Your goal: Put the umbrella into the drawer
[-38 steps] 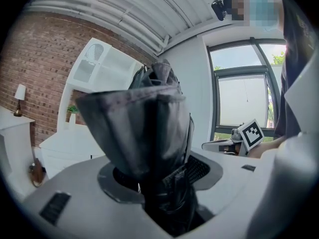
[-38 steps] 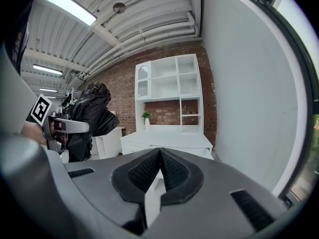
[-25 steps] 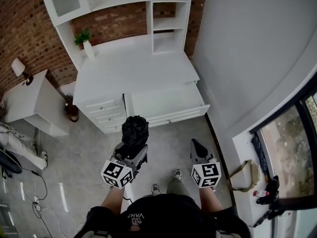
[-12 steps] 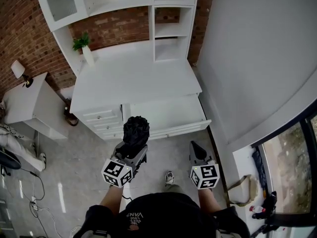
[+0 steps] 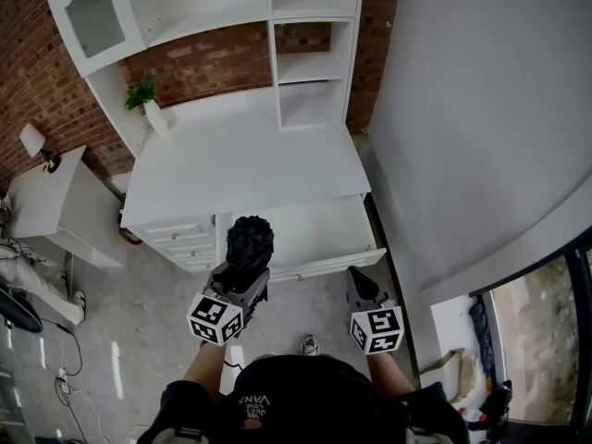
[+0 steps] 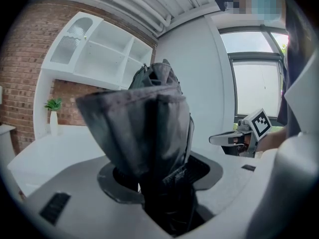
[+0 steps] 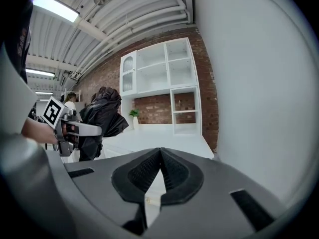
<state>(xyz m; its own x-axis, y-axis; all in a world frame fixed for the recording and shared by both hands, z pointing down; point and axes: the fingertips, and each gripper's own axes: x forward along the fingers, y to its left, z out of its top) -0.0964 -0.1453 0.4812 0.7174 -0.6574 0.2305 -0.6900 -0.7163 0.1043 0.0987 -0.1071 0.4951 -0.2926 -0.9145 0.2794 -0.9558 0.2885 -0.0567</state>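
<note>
A folded black umbrella (image 5: 250, 244) stands up from my left gripper (image 5: 244, 274), which is shut on its lower part. In the left gripper view the umbrella (image 6: 144, 128) fills the middle between the jaws of my left gripper (image 6: 160, 176). Its top hangs over the left front corner of the open white drawer (image 5: 319, 213). My right gripper (image 5: 357, 279) is shut and empty, just in front of the drawer's front panel at the right. The right gripper view shows the pads of my right gripper (image 7: 160, 154) meeting, and the umbrella (image 7: 102, 117) at the left.
The drawer belongs to a white desk (image 5: 240, 160) with a shelf unit (image 5: 305, 72) against a brick wall. A potted plant (image 5: 145, 102) stands at the desk's back left. Small closed drawers (image 5: 180, 240) sit left of the open one. A white side table (image 5: 51, 202) is further left, a grey wall (image 5: 462, 128) to the right.
The person has walked up to the desk. Both grippers moved forward together, and the umbrella now reaches over the drawer's front edge. Neither gripper's jaws changed.
</note>
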